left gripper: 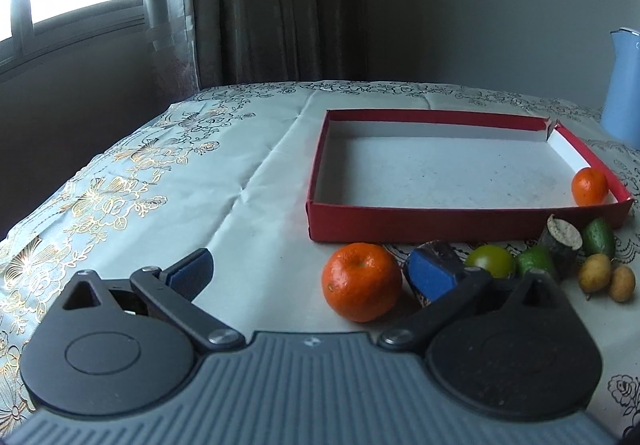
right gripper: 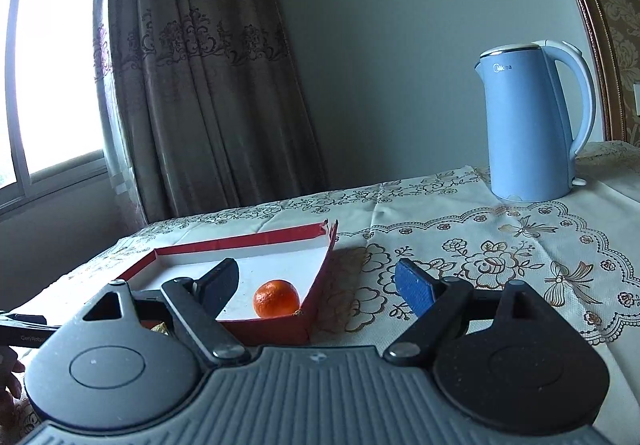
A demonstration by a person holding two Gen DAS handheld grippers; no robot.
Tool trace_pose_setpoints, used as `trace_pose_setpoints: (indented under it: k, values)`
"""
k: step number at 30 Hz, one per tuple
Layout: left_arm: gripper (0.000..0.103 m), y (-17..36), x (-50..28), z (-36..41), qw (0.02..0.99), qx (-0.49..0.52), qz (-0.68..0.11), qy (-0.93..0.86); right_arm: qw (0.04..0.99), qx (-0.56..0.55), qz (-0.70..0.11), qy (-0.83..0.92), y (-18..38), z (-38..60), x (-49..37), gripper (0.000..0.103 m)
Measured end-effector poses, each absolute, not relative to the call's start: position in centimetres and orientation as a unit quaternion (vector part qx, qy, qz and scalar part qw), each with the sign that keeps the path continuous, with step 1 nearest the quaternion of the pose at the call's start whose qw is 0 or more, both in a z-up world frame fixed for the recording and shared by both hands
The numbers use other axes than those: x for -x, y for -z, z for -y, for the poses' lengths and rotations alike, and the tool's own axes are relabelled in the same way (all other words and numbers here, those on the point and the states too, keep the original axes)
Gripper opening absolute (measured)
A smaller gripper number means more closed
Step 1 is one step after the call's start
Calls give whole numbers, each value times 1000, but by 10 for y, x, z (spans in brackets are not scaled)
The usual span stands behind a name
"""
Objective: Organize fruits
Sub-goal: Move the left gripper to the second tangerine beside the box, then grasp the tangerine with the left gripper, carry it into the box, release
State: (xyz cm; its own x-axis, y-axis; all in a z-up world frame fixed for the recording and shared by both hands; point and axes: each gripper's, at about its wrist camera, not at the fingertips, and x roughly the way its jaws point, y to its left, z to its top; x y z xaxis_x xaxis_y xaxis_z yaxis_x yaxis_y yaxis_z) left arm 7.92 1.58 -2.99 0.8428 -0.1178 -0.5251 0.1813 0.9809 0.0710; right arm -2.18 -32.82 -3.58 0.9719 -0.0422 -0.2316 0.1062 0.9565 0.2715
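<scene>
Landmark was the shallow red cardboard box with a white inside (left gripper: 464, 223), lying flat on the table under its cream floral cloth (left gripper: 240, 181).

Left to right, left wrist view: left tongs (left gripper: 310, 271) were apart, nothing between the pads. The large round orange tangerine (left gripper: 361, 281) sat on the cloth just outside the box's near wall, between the two fingers but hard over toward the right-hand blue pad (left gripper: 430, 271); touching it or just beside, I couldn't tell. It's round, so no long axis to line up on. Further right along that near wall was the rest of the row: a yellow-green round fruit (left gripper: 491, 261), a green one (left gripper: 536, 259), a dark cut stick (left gripper: 564, 245), a small green cucumber-like piece (left gripper: 599, 236), and two small yellow-brown fruits (left gripper: 606, 276).

A small orange tangerine (left gripper: 589, 186) already lay inside the box, in its near right corner.

Right wrist view: right tongs (right gripper: 318, 283) were also apart and empty, over that same corner, with the small tangerine in front of them.

Judgement: left tongs were far nearer the large tangerine; a small shift toward it would centre it before closing.
</scene>
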Motion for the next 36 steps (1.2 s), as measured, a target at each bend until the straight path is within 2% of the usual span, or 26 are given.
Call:
trace_pose_setpoints:
  k: [10, 16, 18, 20, 22, 24, 25, 36]
  values:
    - [103, 37, -98, -18, 945, -39, -316, 77, 982, -145, -112, 41, 36, 329, 23, 86]
    - [102, 37, -99, -18, 944, -34, -318, 79, 983, -141, -108, 47, 36, 329, 23, 86]
    - [89, 37, -98, -19, 944, -29, -316, 88, 983, -139, -108, 49, 36, 328, 23, 86]
    - [85, 36, -96, -17, 945, -26, -314, 91, 983, -139, -107, 51, 36, 328, 23, 86]
    - [75, 35, -94, -14, 945, -27, -312, 95, 983, -138, -105, 54, 36, 329, 23, 86]
    - [49, 33, -92, -11, 944, -21, -312, 101, 984, -136, -104, 57, 36, 329, 23, 86]
    - [42, 31, -91, -10, 944, -20, -313, 101, 984, -135, -103, 58, 36, 329, 23, 86]
    - [40, 7, -70, 1, 956, -52, -278, 78, 985, -132, -96, 63, 35, 329, 26, 86]
